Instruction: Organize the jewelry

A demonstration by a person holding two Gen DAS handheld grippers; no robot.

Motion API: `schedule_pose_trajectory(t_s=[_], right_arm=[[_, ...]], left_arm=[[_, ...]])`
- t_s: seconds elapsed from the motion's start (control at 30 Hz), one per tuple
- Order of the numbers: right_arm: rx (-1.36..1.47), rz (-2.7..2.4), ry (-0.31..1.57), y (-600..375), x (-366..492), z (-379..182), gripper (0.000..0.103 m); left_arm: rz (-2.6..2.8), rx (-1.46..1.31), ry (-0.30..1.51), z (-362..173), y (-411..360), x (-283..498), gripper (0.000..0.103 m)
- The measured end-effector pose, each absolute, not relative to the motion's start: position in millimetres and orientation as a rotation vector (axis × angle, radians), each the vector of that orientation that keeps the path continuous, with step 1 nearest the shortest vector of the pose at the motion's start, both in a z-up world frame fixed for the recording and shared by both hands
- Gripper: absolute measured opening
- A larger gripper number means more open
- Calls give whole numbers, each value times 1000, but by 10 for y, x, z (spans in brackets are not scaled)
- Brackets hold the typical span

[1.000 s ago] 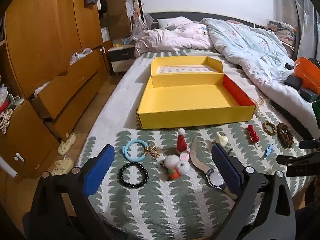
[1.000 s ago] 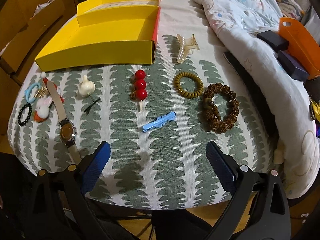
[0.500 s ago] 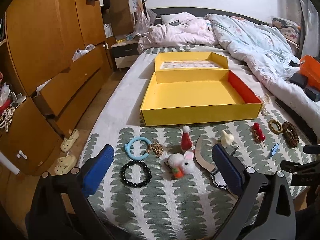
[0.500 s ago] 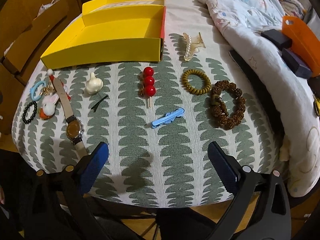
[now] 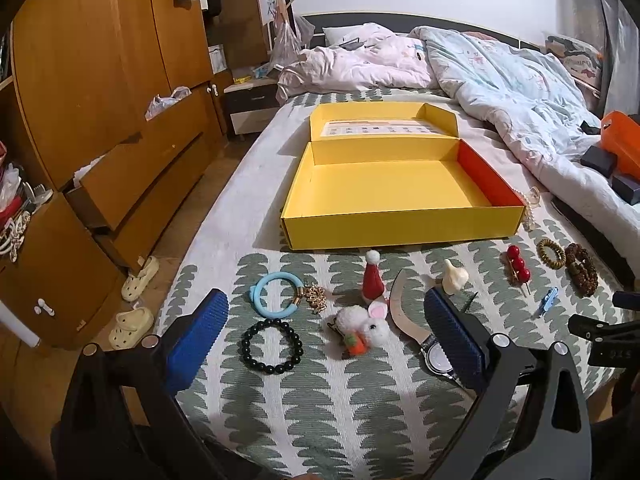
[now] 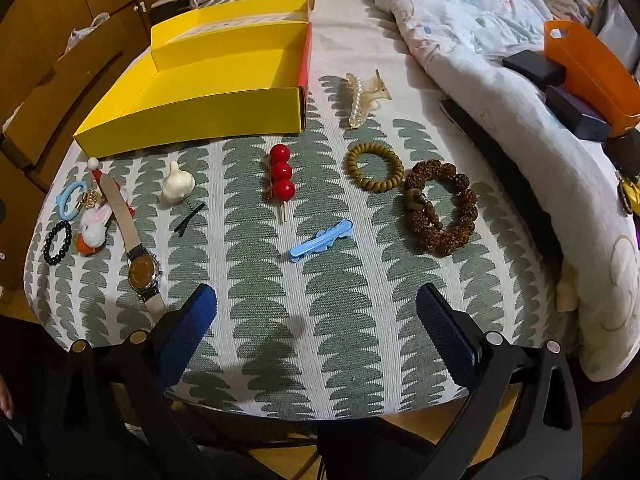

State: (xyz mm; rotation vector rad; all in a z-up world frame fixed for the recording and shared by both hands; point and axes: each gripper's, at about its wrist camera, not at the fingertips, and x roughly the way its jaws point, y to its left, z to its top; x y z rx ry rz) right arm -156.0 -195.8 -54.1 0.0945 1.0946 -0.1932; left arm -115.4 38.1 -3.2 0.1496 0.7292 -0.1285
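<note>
An open yellow box (image 5: 400,222) (image 6: 192,114) lies on the bed, empty. In front of it lie a blue ring (image 5: 276,294), a black bead bracelet (image 5: 272,345), a plush rabbit (image 5: 366,328), a red cone hat (image 5: 373,278), a watch (image 5: 436,356) (image 6: 142,272), a white garlic-shaped piece (image 6: 176,188), a red bead stick (image 6: 282,178), a blue clip (image 6: 322,240), an olive coil tie (image 6: 375,167), a brown bead bracelet (image 6: 440,208) and a pearl claw clip (image 6: 364,96). My left gripper (image 5: 326,340) is open above the rabbit. My right gripper (image 6: 316,330) is open, near the bed's front edge.
A rumpled duvet (image 5: 520,88) covers the bed's right side, with an orange tray (image 6: 592,72) and dark boxes (image 6: 536,68) on it. Wooden wardrobe and drawers (image 5: 100,120) stand left, slippers (image 5: 138,280) on the floor. The patterned cloth (image 6: 320,320) ends at the front edge.
Both grippers have pulled back and risen a little, so the items sit farther ahead in both views. Nothing on the bed has moved.
</note>
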Motion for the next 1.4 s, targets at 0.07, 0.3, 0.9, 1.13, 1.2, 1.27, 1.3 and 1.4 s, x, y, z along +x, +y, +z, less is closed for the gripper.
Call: schedule_pose_trajectory(t_s=[0.07, 0.3, 0.9, 1.13, 1.2, 1.27, 1.3, 1.4], right_arm=[[94, -197, 1096, -1971, -1562, -550, 100], [90, -198, 1111, -1969, -1550, -586, 100], [91, -208, 1129, -1993, -1544, -646, 100], [93, -214, 1128, -2006, -1552, -646, 100], [93, -216, 1123, -2008, -1558, -635, 100], [96, -220, 1123, -2014, -1561, -633, 100], [95, -221, 1125, -2013, -1558, -632, 100], [94, -223, 1128, -2017, -1565, -638, 100]], left_arm=[[-130, 152, 729, -31, 386, -1149, 97], [-147, 134, 754, -31, 411, -1127, 97], [-159, 118, 759, -31, 466, -1070, 97], [-171, 123, 767, -31, 482, -1044, 97], [-172, 132, 769, -41, 472, -1043, 97], [-176, 137, 773, -53, 444, -1054, 97], [-177, 140, 774, -55, 436, -1060, 97], [-182, 141, 772, -52, 425, -1075, 97]])
